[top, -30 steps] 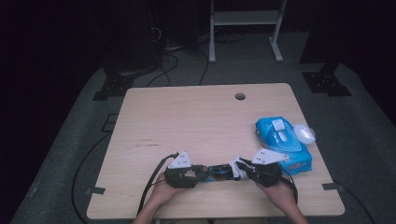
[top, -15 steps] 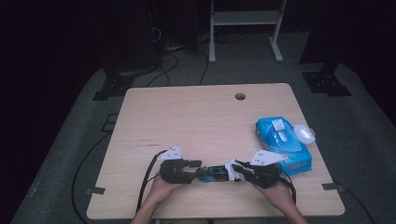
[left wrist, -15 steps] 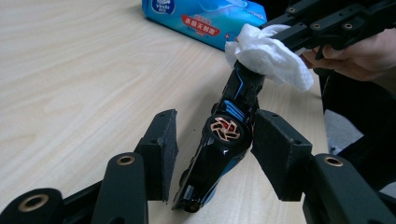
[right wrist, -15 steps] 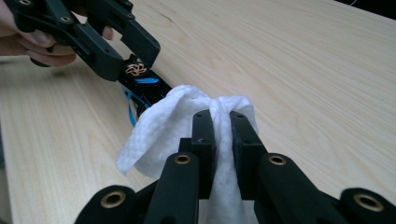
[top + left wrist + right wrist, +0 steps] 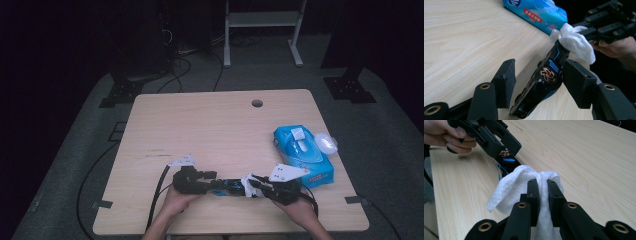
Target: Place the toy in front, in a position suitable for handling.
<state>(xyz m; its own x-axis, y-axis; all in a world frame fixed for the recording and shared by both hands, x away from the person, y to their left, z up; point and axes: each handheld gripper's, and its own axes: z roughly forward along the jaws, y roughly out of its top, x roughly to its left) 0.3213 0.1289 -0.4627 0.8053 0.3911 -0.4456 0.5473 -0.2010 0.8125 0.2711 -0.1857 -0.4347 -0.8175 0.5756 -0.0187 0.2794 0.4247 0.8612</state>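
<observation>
The fingers of the left gripper point(image 5: 537, 82) stand part-way apart and have just been opening; between them lies a glossy black toy with blue trim and a copper emblem point(image 5: 544, 80), the right finger point(image 5: 577, 82) against its side and the left finger point(image 5: 505, 81) clear of it with a gap, so the toy is not clamped. The fingers of the right gripper point(image 5: 542, 195) are pinched narrow on a crumpled white wet wipe point(image 5: 511, 187), which bunches up around and ahead of them. In the left gripper view the wipe point(image 5: 574, 41) sits pressed on the far end of the toy, with the right gripper's black frame just behind it. In the right gripper view the toy point(image 5: 505, 161) reaches out from under the wipe toward the left gripper and the hand point(image 5: 447, 137) that holds it. From the high view, the two grippers, left point(image 5: 210, 180) and right point(image 5: 257, 186), face each other near the front edge of the light wooden surface point(image 5: 210, 130), the toy point(image 5: 227, 187) lying between them on the wood and the wipe point(image 5: 248, 184) at its right end. A blue pack of wet wipes point(image 5: 302, 155) lies just beyond the right gripper, near the right edge of the surface, its flap lifted.
</observation>
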